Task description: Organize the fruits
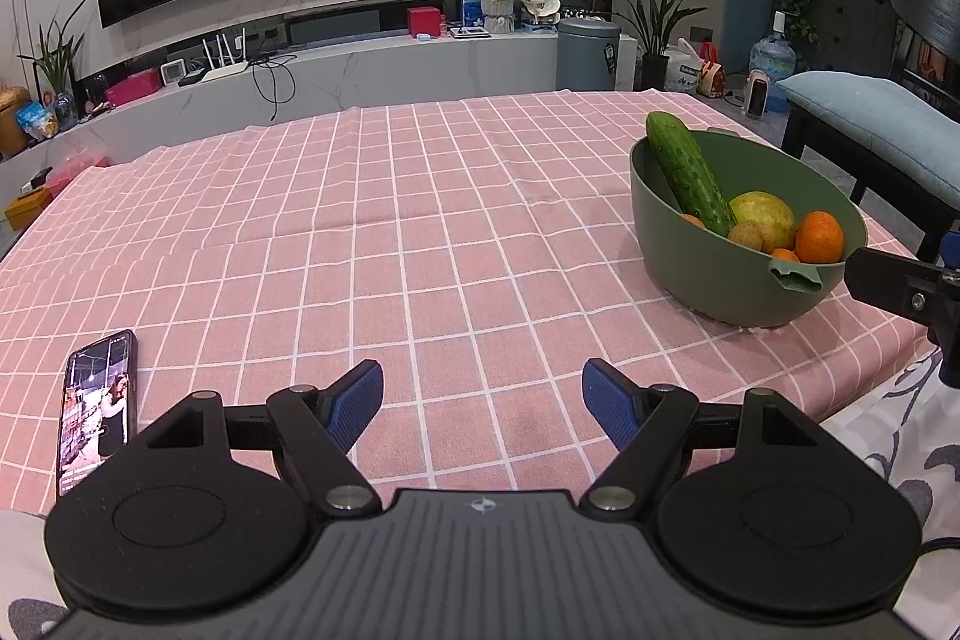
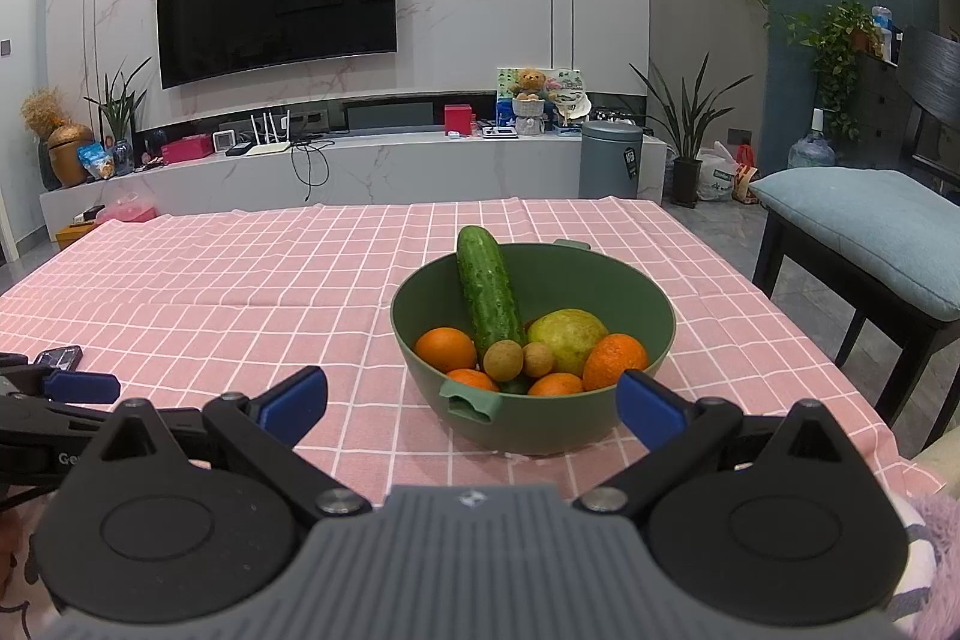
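Note:
A green bowl (image 2: 540,415) stands on the pink checked tablecloth (image 2: 240,292), right of centre. In it lie a cucumber (image 2: 487,293) leaning on the far rim, a yellow-green fruit (image 2: 567,334), several oranges (image 2: 445,349) and two small brown fruits (image 2: 503,359). The bowl also shows in the left wrist view (image 1: 708,274) at the right, with the cucumber (image 1: 687,172). My right gripper (image 2: 471,403) is open and empty, just in front of the bowl. My left gripper (image 1: 483,403) is open and empty over bare cloth, left of the bowl.
A phone (image 1: 96,412) with a lit screen lies at the table's near left. A bench with a blue cushion (image 2: 864,232) stands right of the table. A TV console (image 2: 360,166) and a grey bin (image 2: 611,159) stand beyond the far edge.

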{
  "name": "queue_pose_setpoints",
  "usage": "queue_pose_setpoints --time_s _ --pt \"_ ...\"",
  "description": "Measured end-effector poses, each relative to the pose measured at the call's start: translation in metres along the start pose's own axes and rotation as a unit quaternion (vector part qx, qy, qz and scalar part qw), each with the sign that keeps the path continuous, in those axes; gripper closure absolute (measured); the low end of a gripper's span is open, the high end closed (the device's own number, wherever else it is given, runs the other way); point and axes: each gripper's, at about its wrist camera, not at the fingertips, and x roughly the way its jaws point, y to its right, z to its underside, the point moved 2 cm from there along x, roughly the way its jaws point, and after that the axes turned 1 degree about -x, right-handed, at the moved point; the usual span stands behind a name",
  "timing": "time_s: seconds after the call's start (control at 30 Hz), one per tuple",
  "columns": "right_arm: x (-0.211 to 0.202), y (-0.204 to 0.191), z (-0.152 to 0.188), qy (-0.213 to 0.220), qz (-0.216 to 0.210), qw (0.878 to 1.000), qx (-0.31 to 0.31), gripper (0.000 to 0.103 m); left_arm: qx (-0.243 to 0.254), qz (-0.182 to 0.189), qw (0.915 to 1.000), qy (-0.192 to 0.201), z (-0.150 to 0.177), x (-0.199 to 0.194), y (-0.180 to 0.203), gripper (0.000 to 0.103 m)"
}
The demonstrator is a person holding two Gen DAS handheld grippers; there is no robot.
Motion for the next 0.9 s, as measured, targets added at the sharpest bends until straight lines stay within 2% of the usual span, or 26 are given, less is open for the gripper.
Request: queue_pose_setpoints --time_s 0.9 --pt "0.0005 -0.0007 -0.0001 -0.002 0.003 1.000 -0.005 0.004 0.000 0.000 1.0000 0.000 0.0000 -0.0003 -0.0001 0.014"
